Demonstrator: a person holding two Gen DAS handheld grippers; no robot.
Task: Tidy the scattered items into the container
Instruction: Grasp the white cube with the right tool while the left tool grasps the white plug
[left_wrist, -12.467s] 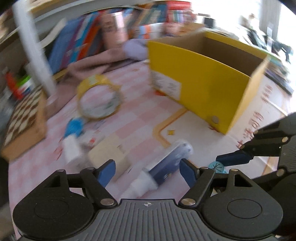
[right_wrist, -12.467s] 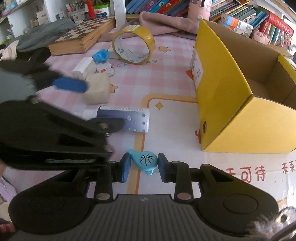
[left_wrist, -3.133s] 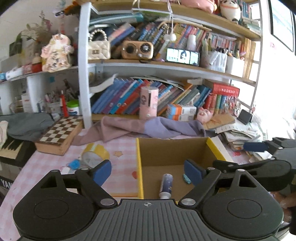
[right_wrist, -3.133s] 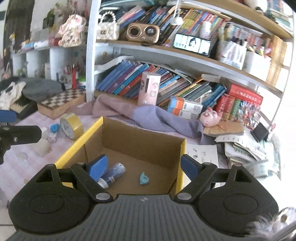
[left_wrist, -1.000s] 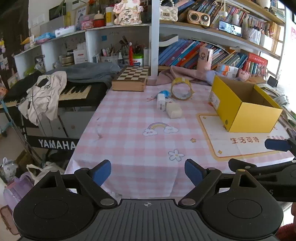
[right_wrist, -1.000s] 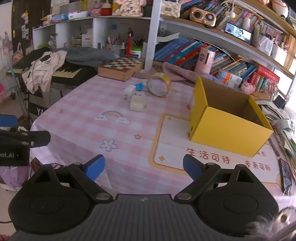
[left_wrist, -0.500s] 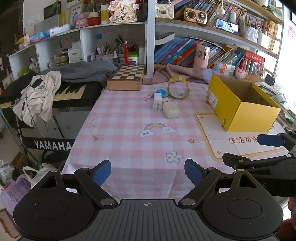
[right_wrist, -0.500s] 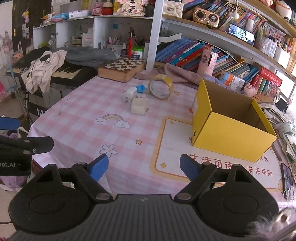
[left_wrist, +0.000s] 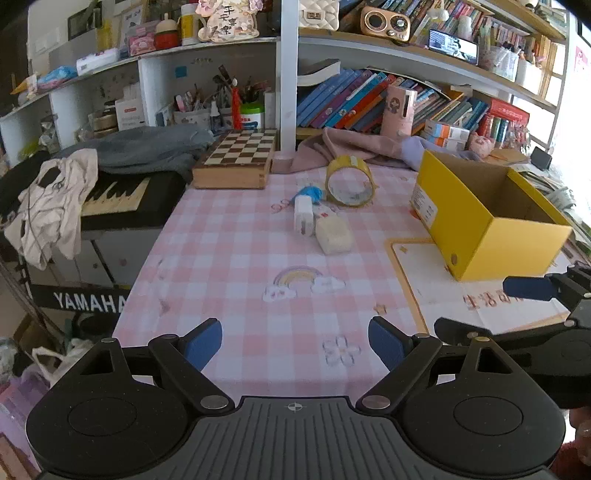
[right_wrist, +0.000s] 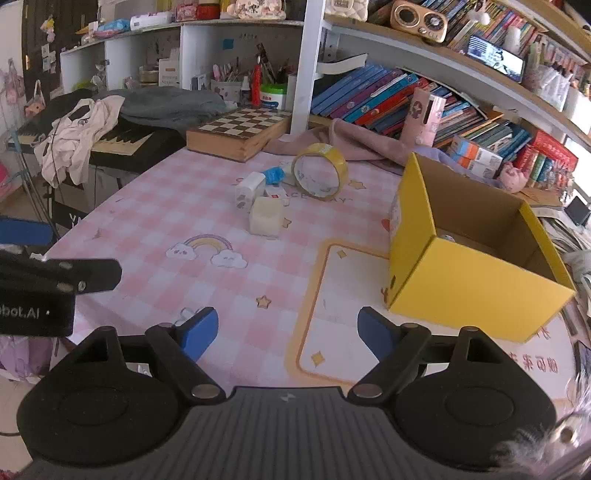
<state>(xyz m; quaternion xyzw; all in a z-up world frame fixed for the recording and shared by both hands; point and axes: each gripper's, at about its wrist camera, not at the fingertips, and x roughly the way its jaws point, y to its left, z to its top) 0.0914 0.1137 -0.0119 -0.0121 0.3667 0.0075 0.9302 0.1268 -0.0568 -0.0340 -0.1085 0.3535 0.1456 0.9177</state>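
**Both jaws empty, loose items still beyond the box**

The left gripper (left_wrist: 295, 341) is held with its jaws spread and nothing between them. The right gripper's (right_wrist: 287, 330) jaws have just been closing a little, yet nothing is gripped and a wide gap remains.

The yellow box (right_wrist: 476, 284) is taken as the landmark. Left of it on the bench (left_wrist: 236, 280) a cluster is seen: a cream block (right_wrist: 265, 220), a white plug (right_wrist: 249, 190) touching it, a blue scrap (right_wrist: 273, 174) behind, and a tape roll (right_wrist: 320, 171) standing on edge nearest the box.

Trouble is likely from crowding. The block and plug touch, so one could be nudged away when the other is pinched. The tape roll could be set rolling by a glancing touch.
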